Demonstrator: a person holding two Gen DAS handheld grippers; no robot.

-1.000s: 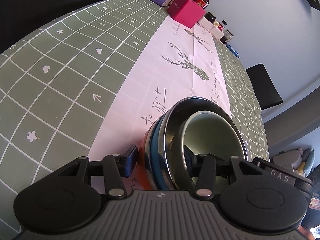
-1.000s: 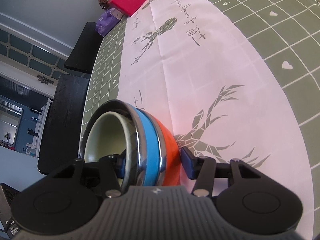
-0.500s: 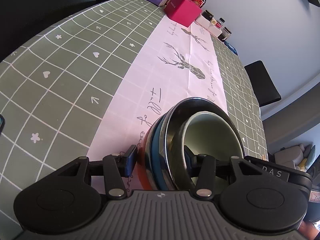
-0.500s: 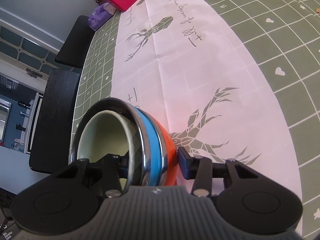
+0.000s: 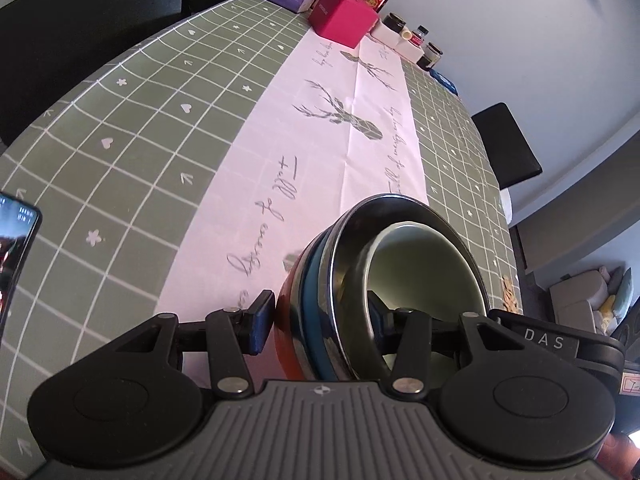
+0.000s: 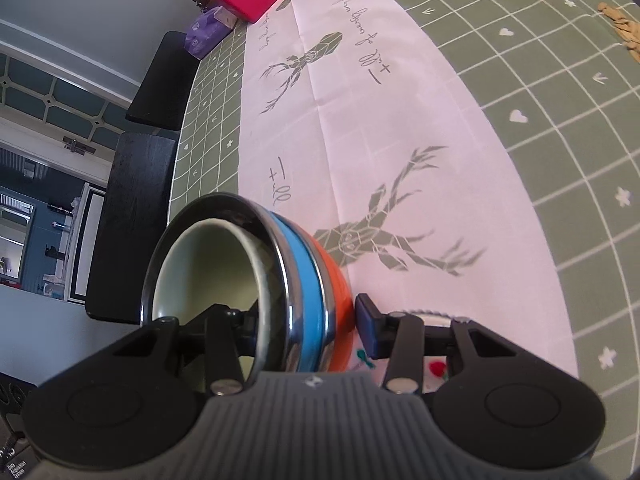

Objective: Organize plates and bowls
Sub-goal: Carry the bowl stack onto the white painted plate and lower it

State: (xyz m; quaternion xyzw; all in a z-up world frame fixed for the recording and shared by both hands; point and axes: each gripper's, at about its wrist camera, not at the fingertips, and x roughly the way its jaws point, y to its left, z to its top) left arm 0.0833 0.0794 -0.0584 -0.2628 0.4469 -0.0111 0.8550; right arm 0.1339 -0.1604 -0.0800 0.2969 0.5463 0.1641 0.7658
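Above a long table (image 5: pixel 132 128) spread with a green checked cloth and a pink deer-print runner (image 5: pixel 332 148), the left gripper (image 5: pixel 320 320) is clamped on the near side of a nested stack of bowls (image 5: pixel 404 280): one finger presses the orange outer wall, the other sits inside the pale green inner bowl. The stack is tipped toward the camera and seems clear of the cloth. A magenta box (image 5: pixel 344 16), bottles and jars line the far end; a phone (image 5: pixel 16 256) shows at the left edge.

Seen from the right wrist, the right gripper (image 6: pixel 308 328) grips the same stack of bowls (image 6: pixel 248 280) from its other side, its jaws having just closed further on the wall, blue pad against orange. Dark chairs (image 6: pixel 132 216) stand beside the table (image 6: pixel 560 128).
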